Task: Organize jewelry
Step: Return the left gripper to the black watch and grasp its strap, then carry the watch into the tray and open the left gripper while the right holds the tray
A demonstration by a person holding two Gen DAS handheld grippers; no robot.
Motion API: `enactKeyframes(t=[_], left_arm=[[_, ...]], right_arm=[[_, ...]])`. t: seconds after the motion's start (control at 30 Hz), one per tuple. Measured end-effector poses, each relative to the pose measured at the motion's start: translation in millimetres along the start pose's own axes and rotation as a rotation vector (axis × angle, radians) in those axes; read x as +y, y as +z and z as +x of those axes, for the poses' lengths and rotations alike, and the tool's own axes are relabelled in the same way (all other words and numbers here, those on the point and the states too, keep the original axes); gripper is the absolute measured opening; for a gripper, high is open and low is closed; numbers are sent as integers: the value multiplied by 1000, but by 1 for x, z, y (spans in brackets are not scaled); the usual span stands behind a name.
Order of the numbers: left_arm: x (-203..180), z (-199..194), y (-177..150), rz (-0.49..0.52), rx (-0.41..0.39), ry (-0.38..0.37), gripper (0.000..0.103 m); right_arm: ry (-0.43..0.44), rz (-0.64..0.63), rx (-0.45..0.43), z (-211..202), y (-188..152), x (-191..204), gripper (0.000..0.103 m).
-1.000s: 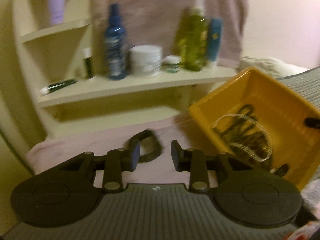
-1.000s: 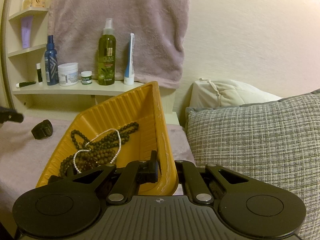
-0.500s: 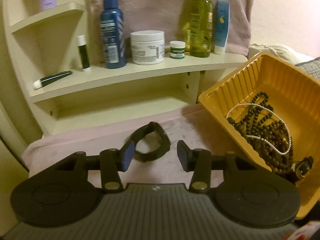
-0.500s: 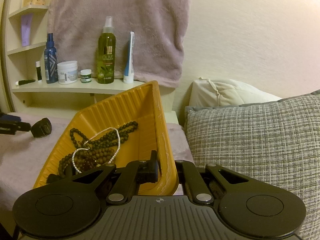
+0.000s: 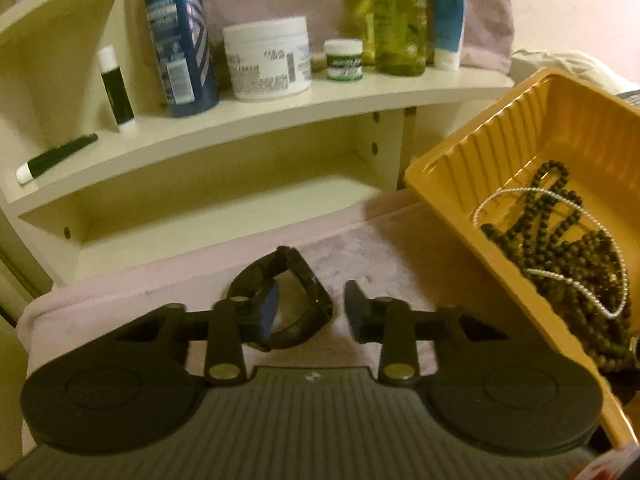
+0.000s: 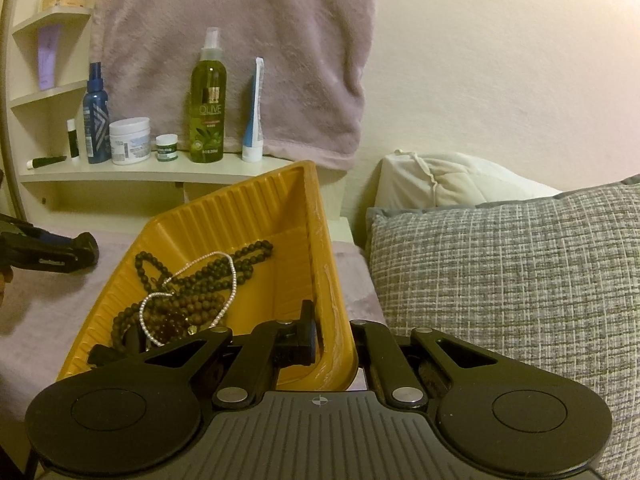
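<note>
A black watch-like band [image 5: 308, 280] lies on the pink blanket. My left gripper [image 5: 310, 312] has come down over it, and its jaws are closing. The left finger sits inside the band's loop and the right finger stands just outside, so the band's right side is between them with a small gap showing. My right gripper [image 6: 336, 344] is shut on the near rim of the tilted yellow tray [image 6: 240, 216]. In the tray [image 5: 460, 152] lie dark bead strands [image 6: 192, 300] and a white pearl strand [image 6: 230, 276]. The left gripper [image 6: 48, 252] also shows in the right wrist view.
A cream shelf [image 5: 280, 116] behind the blanket carries a blue bottle [image 5: 180, 40], a white jar [image 5: 268, 60], a small green jar [image 5: 344, 60] and a green spray bottle [image 6: 208, 100]. A pink towel [image 6: 240, 40] hangs on the wall. A grey cushion [image 6: 500, 280] lies right of the tray.
My left gripper moved forward and down onto the black band, and its left finger now sits inside the loop. Its jaws widened, then narrowed. The right gripper and tray stayed still.
</note>
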State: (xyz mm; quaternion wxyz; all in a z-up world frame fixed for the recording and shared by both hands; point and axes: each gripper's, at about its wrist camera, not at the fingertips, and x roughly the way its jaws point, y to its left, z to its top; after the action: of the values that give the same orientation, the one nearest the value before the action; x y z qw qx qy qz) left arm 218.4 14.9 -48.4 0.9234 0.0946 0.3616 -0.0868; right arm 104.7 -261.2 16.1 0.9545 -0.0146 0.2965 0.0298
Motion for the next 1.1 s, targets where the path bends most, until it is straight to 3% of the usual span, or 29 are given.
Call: enactKeyframes(t=[0.1,0.33,1.1], left_arm=[[3,3,0,-14,10,-20,16],[8,-3,-7,-43,24,-53,10],[16,-64,-14,-137,-23,-107,10]], right_arm=[[0,0,0,0,0,0,5],[0,0,0,0,0,-1,5],[-1,-4,1,-1,2,0,5]])
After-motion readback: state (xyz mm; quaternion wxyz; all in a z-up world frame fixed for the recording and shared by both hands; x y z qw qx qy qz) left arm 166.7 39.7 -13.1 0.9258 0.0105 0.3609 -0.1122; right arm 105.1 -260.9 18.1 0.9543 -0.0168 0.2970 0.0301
